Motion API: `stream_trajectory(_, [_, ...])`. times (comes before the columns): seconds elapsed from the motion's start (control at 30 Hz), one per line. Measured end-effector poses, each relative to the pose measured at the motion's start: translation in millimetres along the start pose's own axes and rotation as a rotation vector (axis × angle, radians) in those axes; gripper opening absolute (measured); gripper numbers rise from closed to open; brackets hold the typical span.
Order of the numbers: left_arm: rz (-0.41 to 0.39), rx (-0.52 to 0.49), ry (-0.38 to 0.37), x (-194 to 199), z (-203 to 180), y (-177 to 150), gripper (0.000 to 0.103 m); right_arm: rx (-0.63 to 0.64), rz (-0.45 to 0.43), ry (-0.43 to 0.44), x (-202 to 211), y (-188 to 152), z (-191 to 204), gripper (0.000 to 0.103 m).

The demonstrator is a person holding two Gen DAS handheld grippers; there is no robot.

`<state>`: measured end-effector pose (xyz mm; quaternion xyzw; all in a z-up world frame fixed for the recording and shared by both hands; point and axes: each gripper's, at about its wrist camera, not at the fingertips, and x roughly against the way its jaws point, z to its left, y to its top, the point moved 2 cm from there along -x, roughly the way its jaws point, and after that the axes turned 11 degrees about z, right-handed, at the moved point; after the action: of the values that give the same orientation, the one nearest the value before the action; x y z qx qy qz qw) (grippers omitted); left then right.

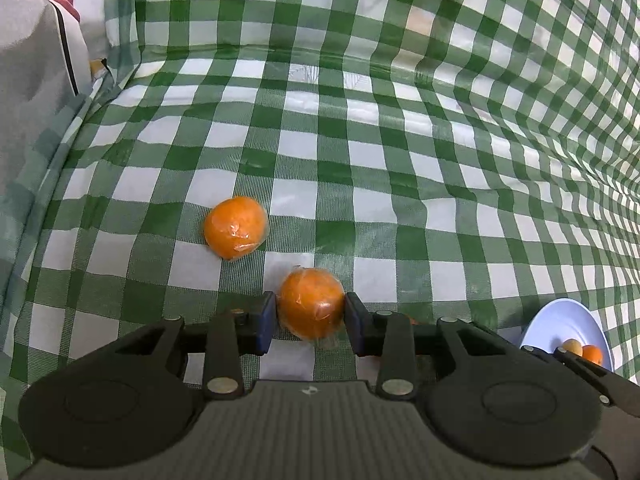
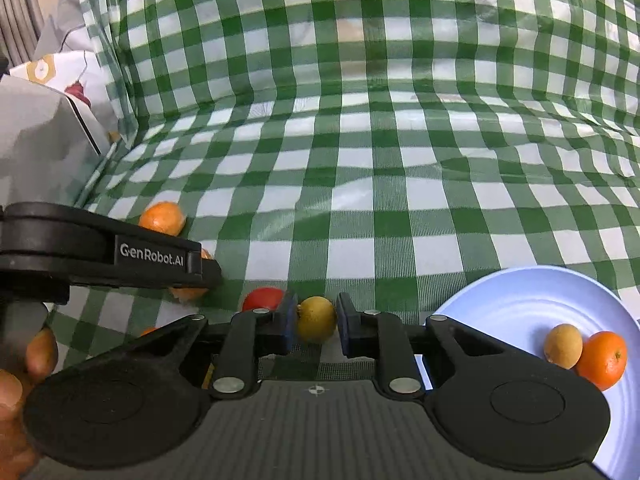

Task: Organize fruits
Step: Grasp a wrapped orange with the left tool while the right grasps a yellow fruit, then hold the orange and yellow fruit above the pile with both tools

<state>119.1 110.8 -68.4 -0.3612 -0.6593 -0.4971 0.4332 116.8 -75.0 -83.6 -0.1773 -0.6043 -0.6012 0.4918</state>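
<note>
Left wrist view, green-checked tablecloth (image 1: 360, 140) over table and backdrop, wrinkled.

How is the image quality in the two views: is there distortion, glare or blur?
Left wrist view: the checked cloth bends strongly toward the edges, fisheye distortion; the wrapped orange in the left tongs shows glare on its film. Right wrist view: the same bending; the far cloth looks soft, while the yellow fruit in the right tongs and the blue plate are sharp.
</note>
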Motion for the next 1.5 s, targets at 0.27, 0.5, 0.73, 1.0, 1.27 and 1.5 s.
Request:
stream_trajectory(0.27, [-0.008, -0.015, 0.012, 11.4, -1.7, -0.8, 0.040, 0.001, -0.016, 0.014, 8.9, 2.0, 0.7, 0.022])
stream_trajectory(0.5, [-0.024, -0.033, 0.016, 27.5, -10.6, -3.1, 0.040, 0.004, -0.039, 0.023, 25.9, 3.4, 0.3, 0.022])
stream_trajectory(0.73, [-0.038, -0.055, 0.016, 40.5, -19.4, -9.5, 0.040, 0.004, -0.075, 0.011, 52.7, 5.0, -7.3, 0.022])
stream_trajectory(1.0, [-0.042, -0.081, 0.023, 42.1, -30.2, -12.0, 0.040, 0.014, -0.091, -0.024, 70.5, -2.3, -23.8, 0.022])
stream_trajectory(1.27, [-0.033, -0.087, 0.018, 36.9, -37.8, -10.6, 0.040, 0.014, -0.101, -0.050, 81.2, -7.8, -33.9, 0.022])
stream_trajectory(1.5, [-0.034, -0.098, 0.013, 35.6, -39.7, -9.9, 0.040, 0.014, -0.093, -0.060, 80.8, -12.2, -36.3, 0.022])
